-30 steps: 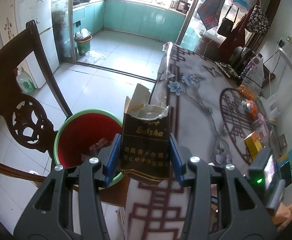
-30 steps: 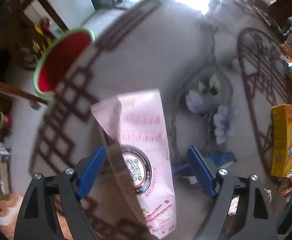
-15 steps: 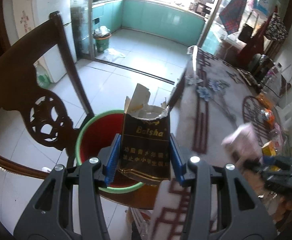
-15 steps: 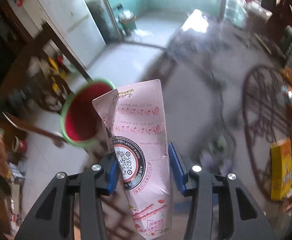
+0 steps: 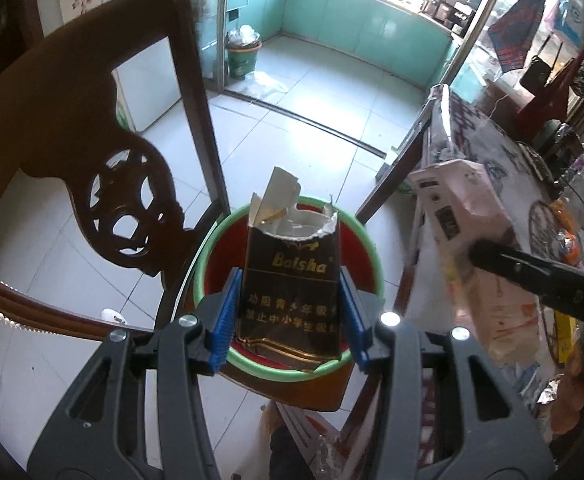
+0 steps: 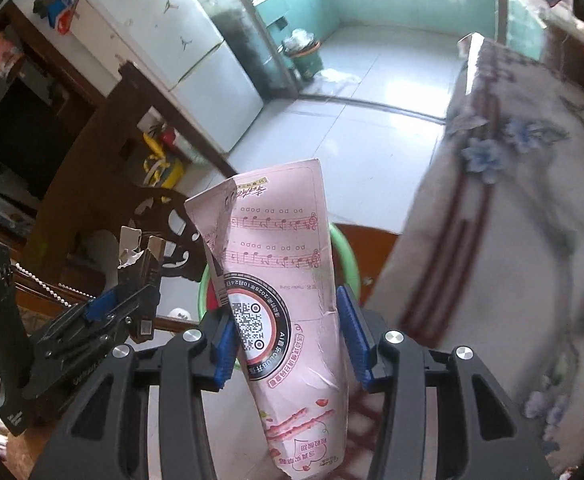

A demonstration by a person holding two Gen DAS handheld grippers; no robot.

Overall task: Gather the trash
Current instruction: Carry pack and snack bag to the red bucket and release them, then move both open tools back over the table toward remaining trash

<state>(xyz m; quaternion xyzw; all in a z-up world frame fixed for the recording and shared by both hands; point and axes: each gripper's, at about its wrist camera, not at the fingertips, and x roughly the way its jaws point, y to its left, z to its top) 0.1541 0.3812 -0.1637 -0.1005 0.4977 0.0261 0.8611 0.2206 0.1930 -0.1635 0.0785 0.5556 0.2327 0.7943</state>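
The left gripper [image 5: 290, 314] clenches a torn dark cigarette pack [image 5: 292, 288] above the green-rimmed red bin [image 5: 365, 240], while the right gripper [image 6: 288, 342] clamps a flattened pink carton [image 6: 284, 280].

Red bin [image 5: 355, 248] on wooden chair seat [image 5: 311, 394]

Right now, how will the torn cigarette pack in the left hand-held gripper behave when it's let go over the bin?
The cigarette pack looks empty with its top torn open, so probably light and crushable. Its flat sides seem firmly pinched by the left hand-held gripper. Released here, it would likely drop into the red bin below.
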